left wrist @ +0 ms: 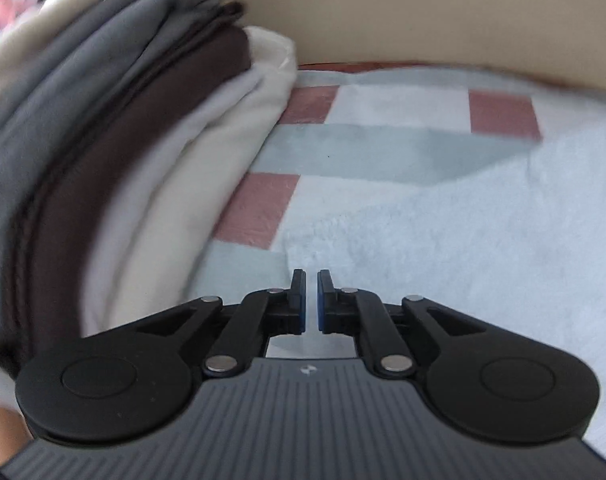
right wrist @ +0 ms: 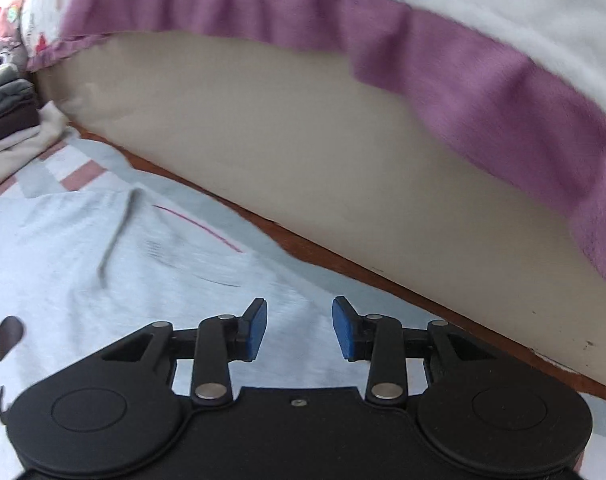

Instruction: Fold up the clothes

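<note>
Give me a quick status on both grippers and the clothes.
Left gripper nearly shut, empty. Right gripper open, empty, over light grey garment. Folded stack at left. Nothing blocking.

Right gripper (right wrist: 299, 328) hovering with jaws parted, nothing between them, over pale grey garment (right wrist: 103, 264) lying on checked blanket (right wrist: 83, 176). Purple-frilled bedding (right wrist: 443, 80) hanging over beige mattress (right wrist: 283, 140) beyond.

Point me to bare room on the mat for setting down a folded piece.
Free: checked mat between the folded stack and the light garment, up to the beige bed side. Crowded: the left, under the stack; the right, where the garment spreads under both grippers.
</note>
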Demonstrator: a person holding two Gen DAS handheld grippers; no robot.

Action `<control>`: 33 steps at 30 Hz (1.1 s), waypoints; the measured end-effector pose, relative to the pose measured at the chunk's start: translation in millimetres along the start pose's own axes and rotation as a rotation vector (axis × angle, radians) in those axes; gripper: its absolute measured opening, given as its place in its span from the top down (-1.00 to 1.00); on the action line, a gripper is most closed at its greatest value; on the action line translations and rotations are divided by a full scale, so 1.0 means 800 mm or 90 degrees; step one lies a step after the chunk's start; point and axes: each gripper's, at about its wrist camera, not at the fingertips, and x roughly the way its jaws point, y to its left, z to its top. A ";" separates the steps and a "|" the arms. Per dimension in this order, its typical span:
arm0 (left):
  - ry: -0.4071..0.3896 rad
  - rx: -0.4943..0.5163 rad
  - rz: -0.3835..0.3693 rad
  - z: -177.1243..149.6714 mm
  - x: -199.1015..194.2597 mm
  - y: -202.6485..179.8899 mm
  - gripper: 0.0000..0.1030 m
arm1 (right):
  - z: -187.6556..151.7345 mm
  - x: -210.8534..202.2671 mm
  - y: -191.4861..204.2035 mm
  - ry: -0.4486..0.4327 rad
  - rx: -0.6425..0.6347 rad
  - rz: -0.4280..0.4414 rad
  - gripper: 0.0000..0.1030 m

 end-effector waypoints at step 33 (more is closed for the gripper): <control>0.060 -0.042 -0.036 -0.021 -0.010 -0.045 0.18 | -0.204 -0.206 -0.121 -0.026 0.493 -0.161 -0.01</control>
